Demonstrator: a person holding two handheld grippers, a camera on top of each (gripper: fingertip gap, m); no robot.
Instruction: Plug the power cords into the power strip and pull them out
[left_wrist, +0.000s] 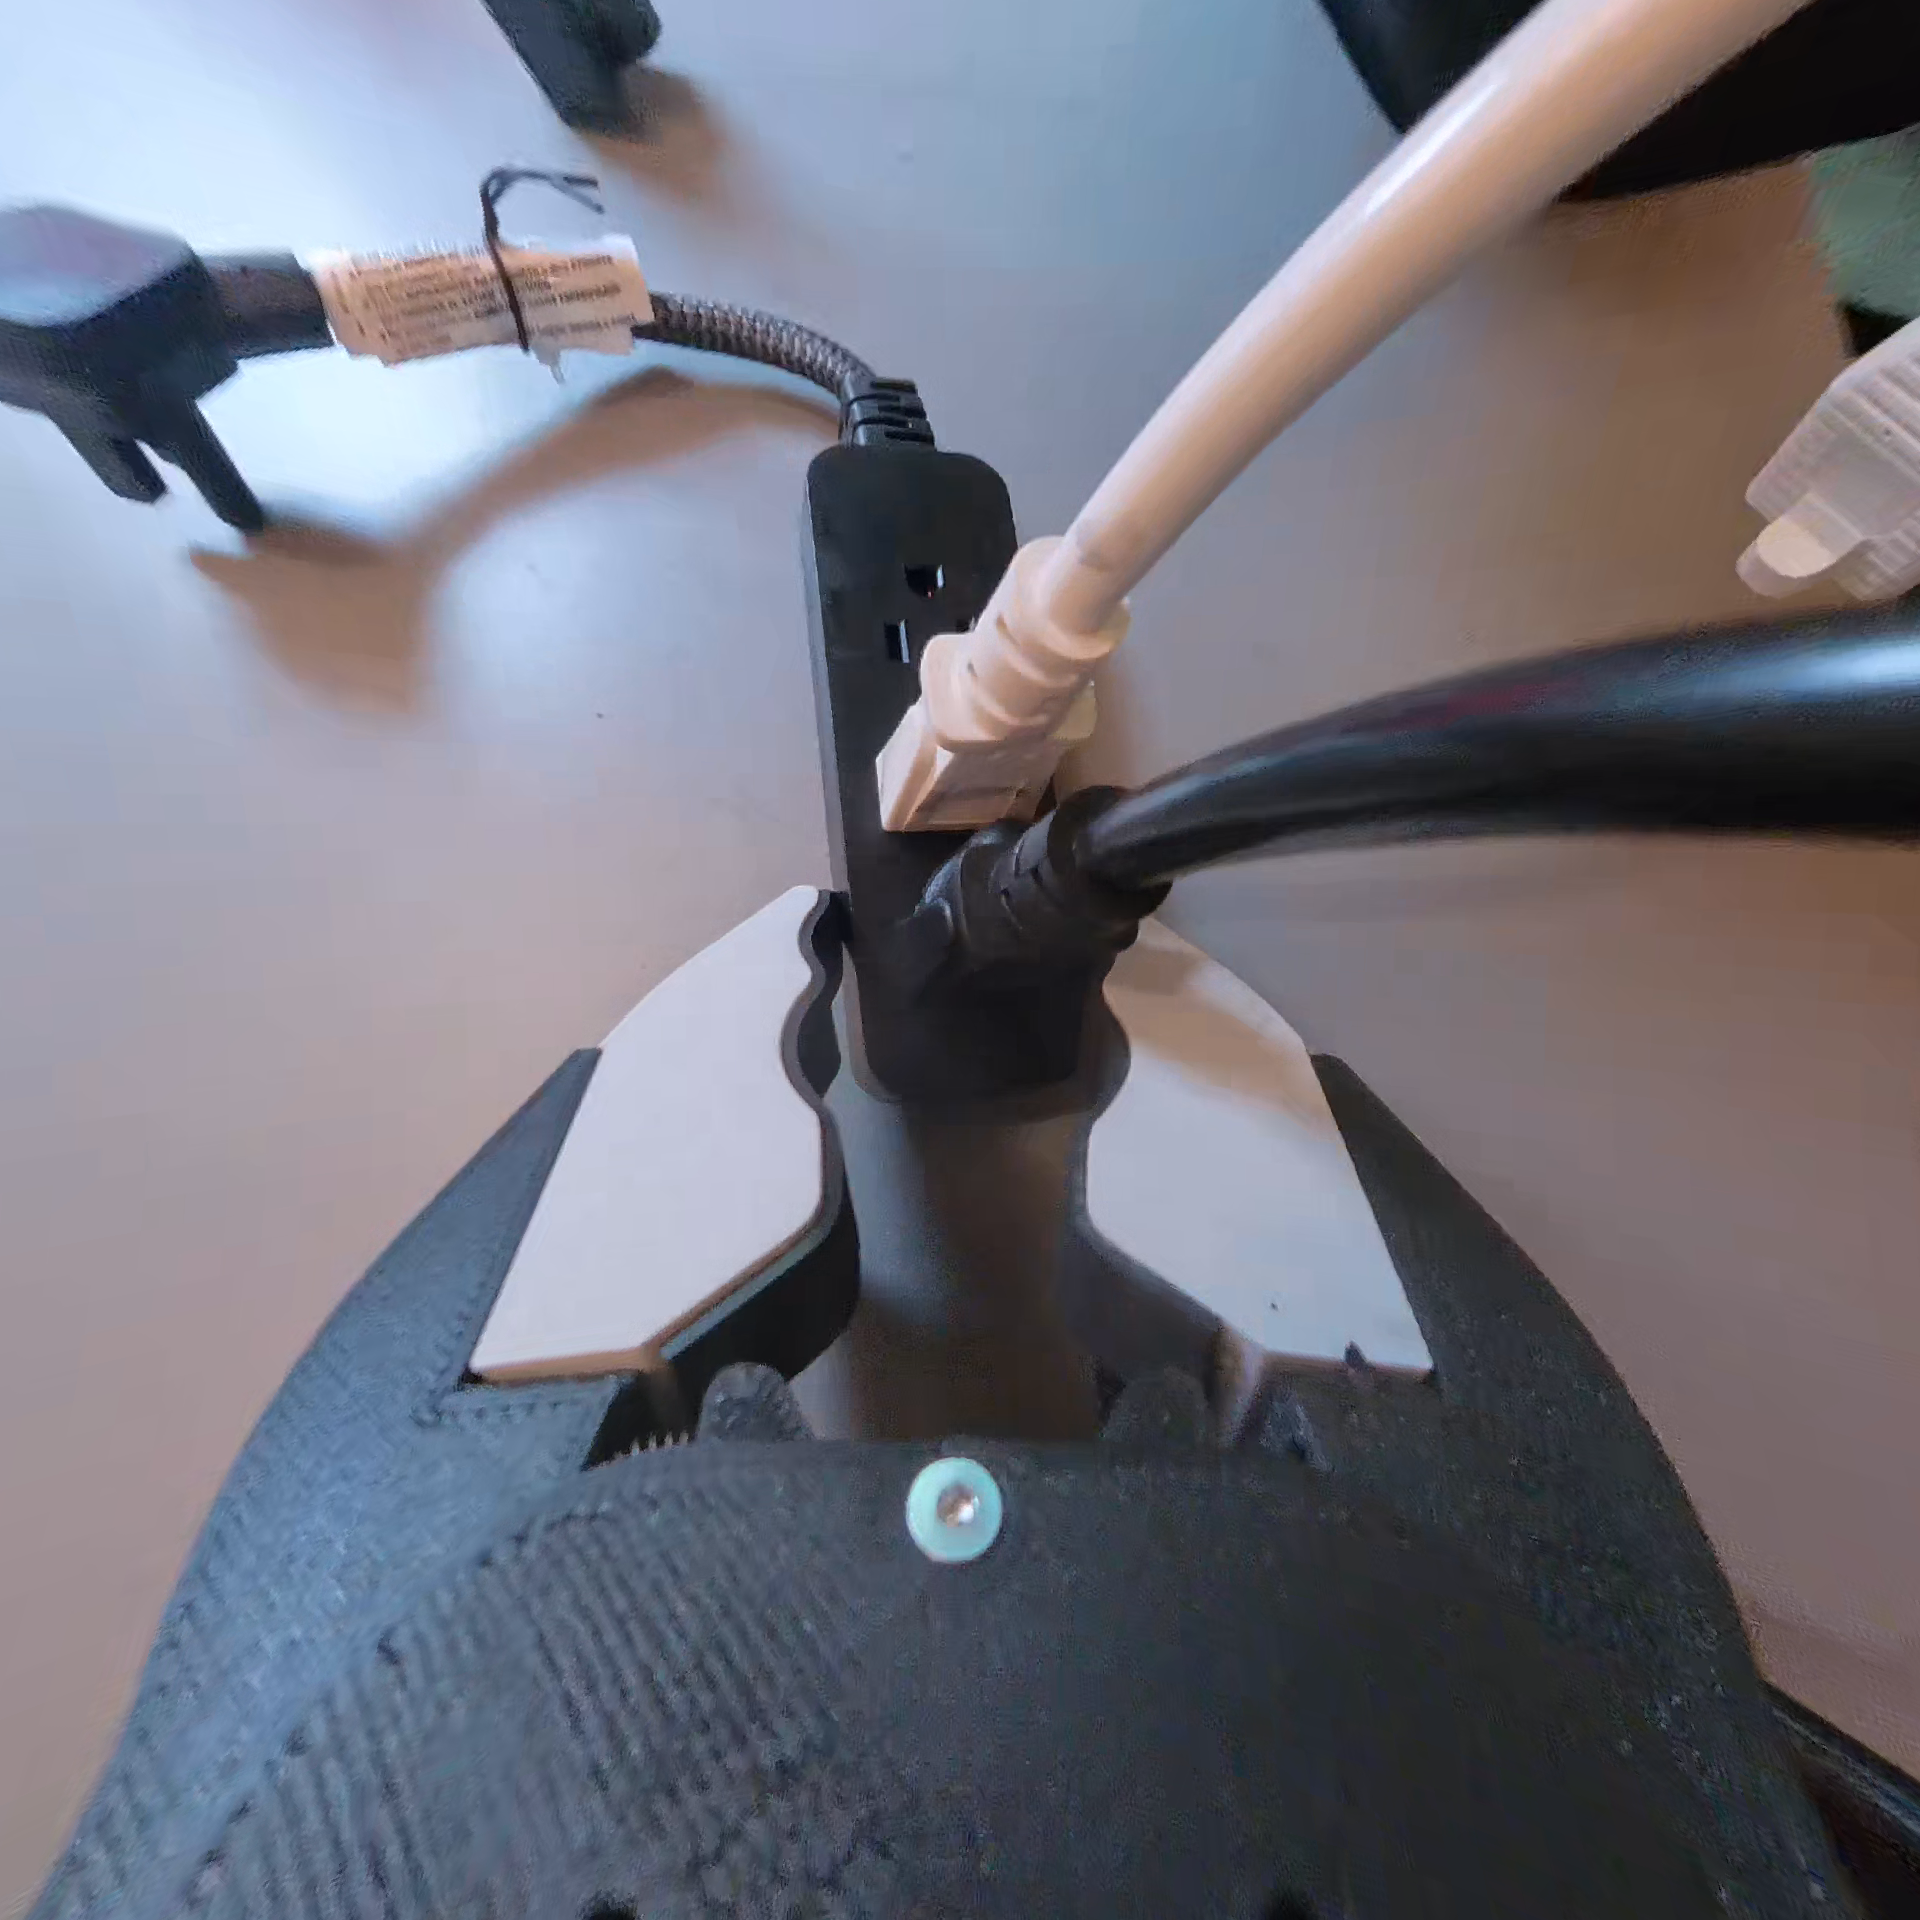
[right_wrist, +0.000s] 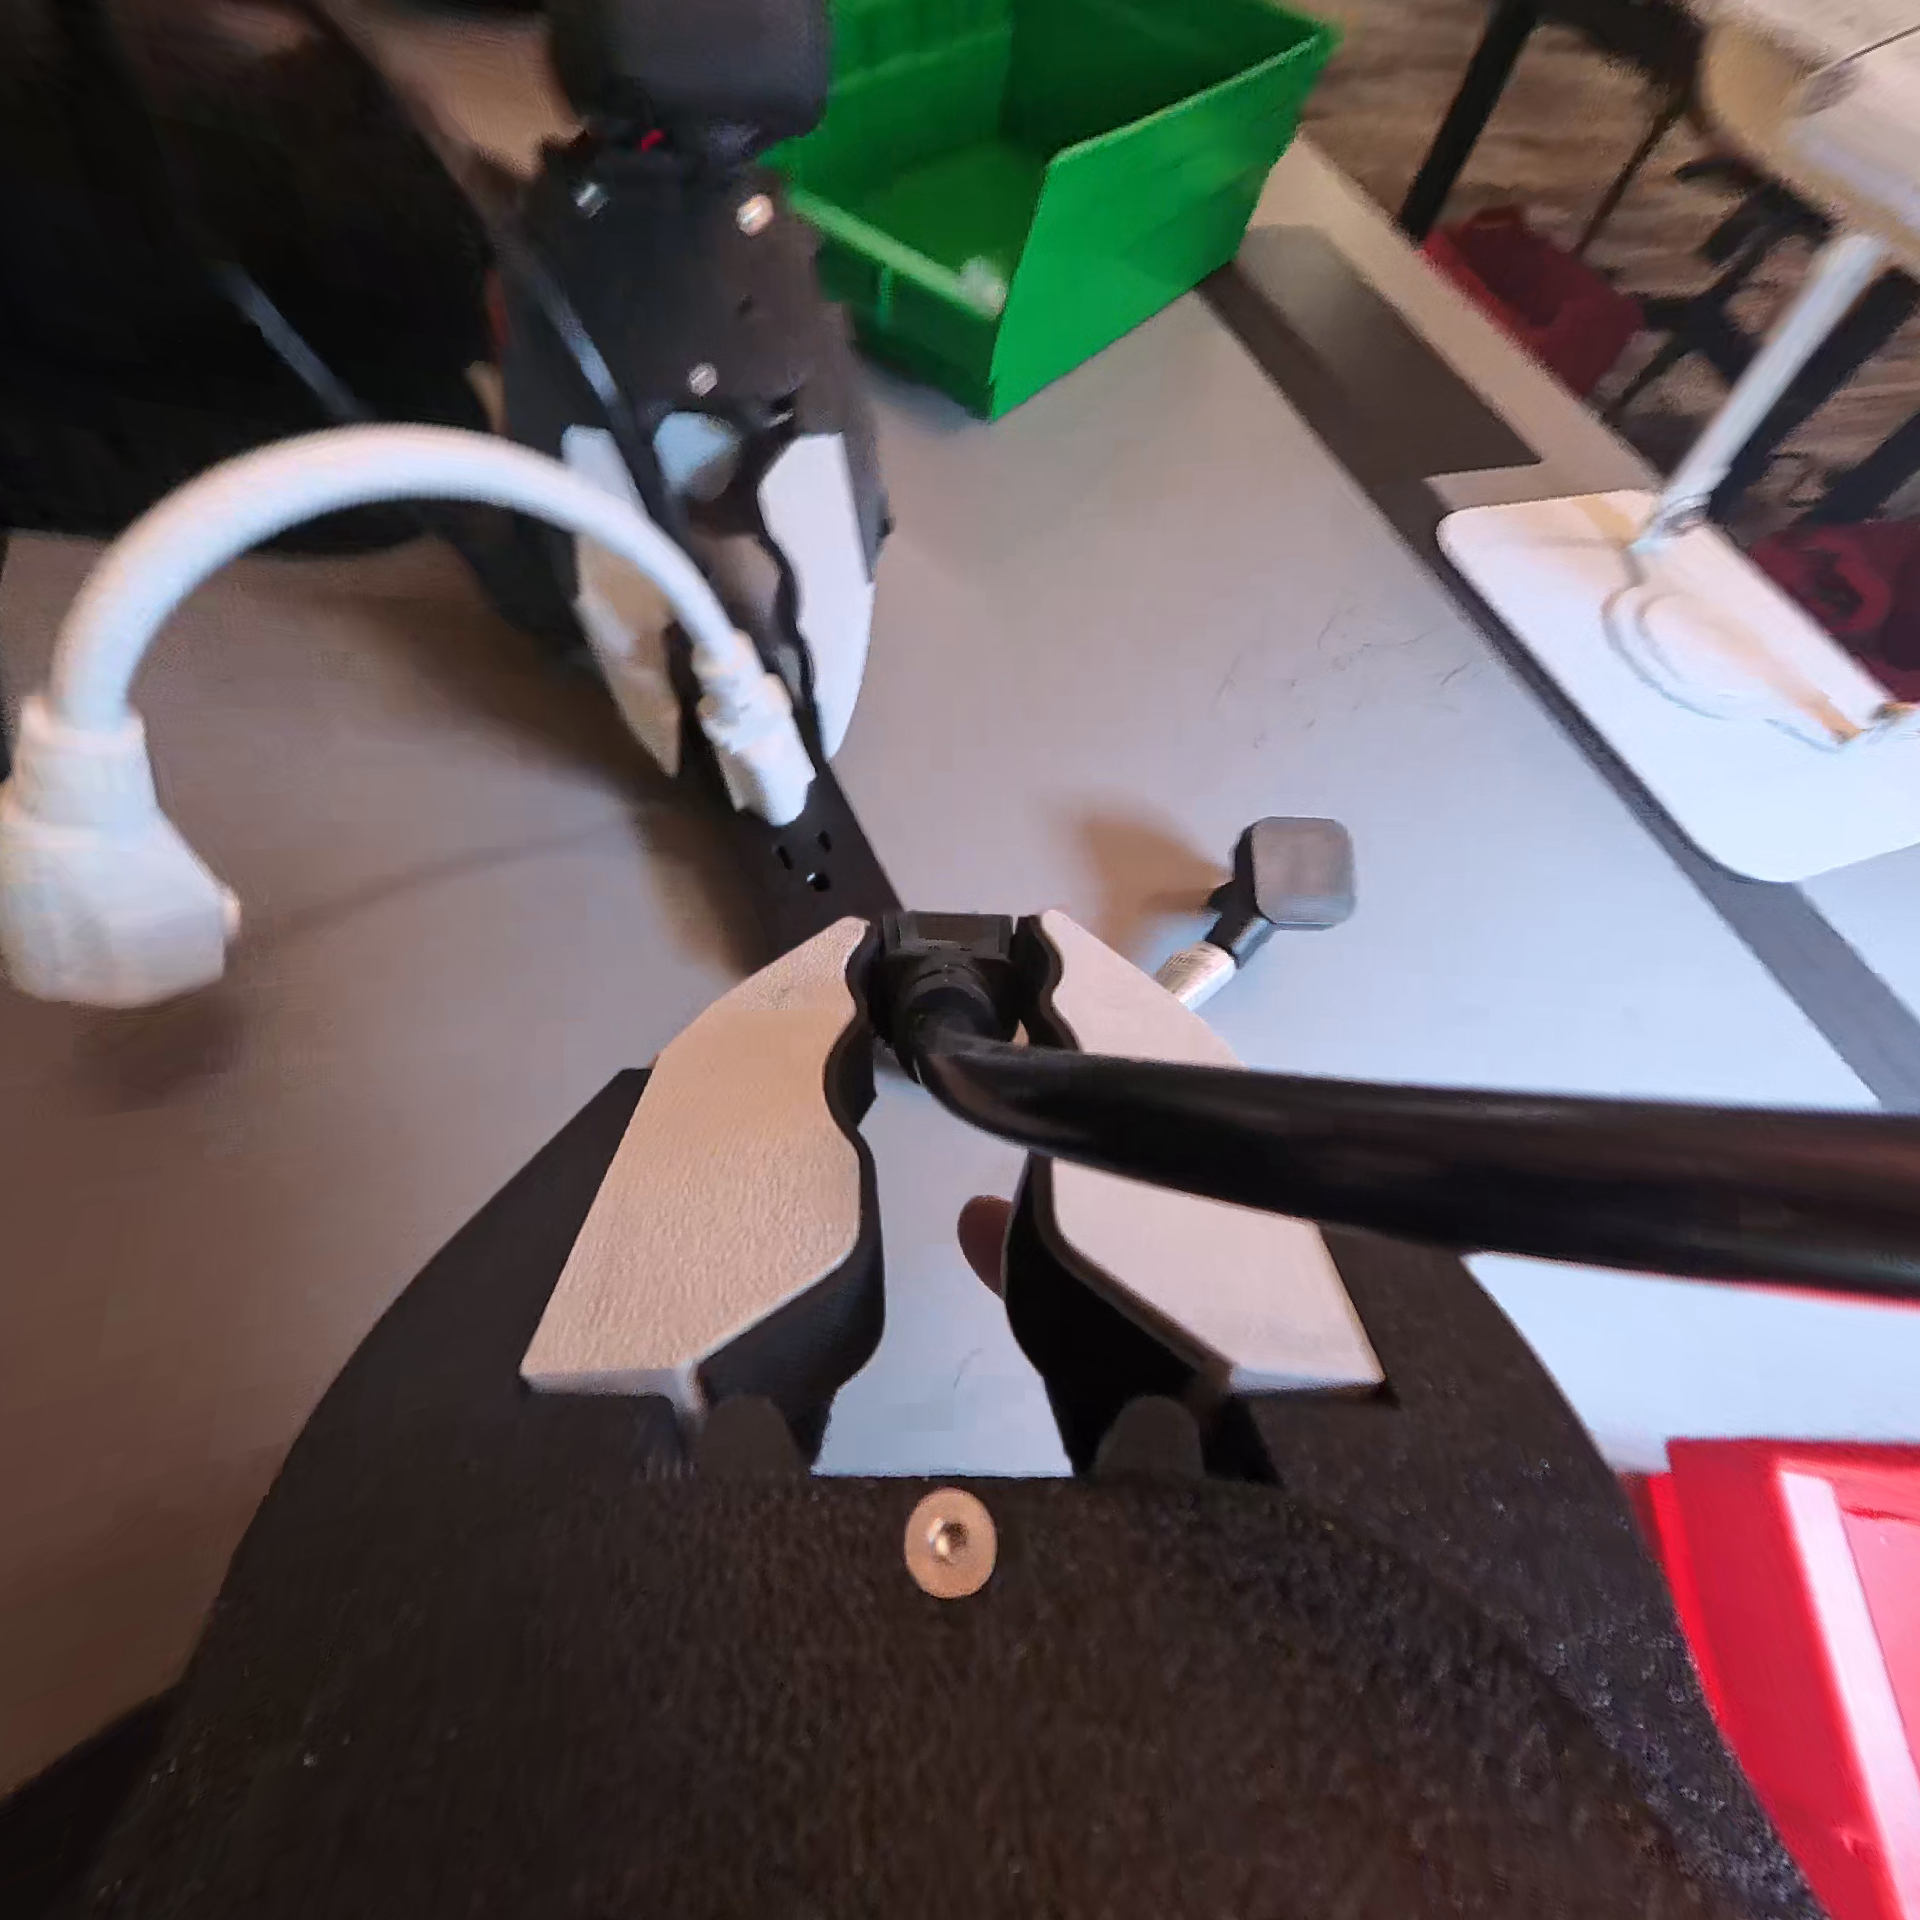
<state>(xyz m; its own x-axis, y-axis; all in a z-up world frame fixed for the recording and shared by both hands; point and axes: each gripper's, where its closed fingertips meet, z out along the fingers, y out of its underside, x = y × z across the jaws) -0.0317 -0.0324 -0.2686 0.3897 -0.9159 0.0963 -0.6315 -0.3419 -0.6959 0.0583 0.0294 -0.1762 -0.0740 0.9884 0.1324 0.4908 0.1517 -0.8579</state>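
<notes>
Between the jaws of the left gripper (left_wrist: 966, 997) sits the near end of the black power strip (left_wrist: 904, 665), which lies flat on the grey table (left_wrist: 416, 831) and runs away from the camera. Those jaws are closed against the strip's two long sides, pinning it. On the strip's top face, a black plug (left_wrist: 997, 914) is seated in the outlet nearest the left jaws, with its thick black cord (left_wrist: 1507, 758) arching off to the right. Just beyond it a beige plug (left_wrist: 987, 717) stands in the middle outlet, its beige cord (left_wrist: 1299, 312) rising toward the upper right. The far outlet shows bare slots. From the strip's far end a braided black lead (left_wrist: 769, 332) curves left, carrying a paper tag (left_wrist: 478, 296), to its own black plug (left_wrist: 114, 343) resting on the table.

From the right wrist view, the right gripper (right_wrist: 945, 961) has its jaws narrowed around the body of the black plug (right_wrist: 940, 951), tips pressed to either side of it, with the black cord (right_wrist: 1403, 1132) crossing over the right finger toward the right edge. The left gripper (right_wrist: 727, 644) shows beyond, astride the strip (right_wrist: 821, 862). The pale cord (right_wrist: 343, 468) loops left to a loose white connector (right_wrist: 94, 873). A green bin (right_wrist: 1049, 177) stands farther back on the table, and a white stand base (right_wrist: 1662, 675) sits at right.
</notes>
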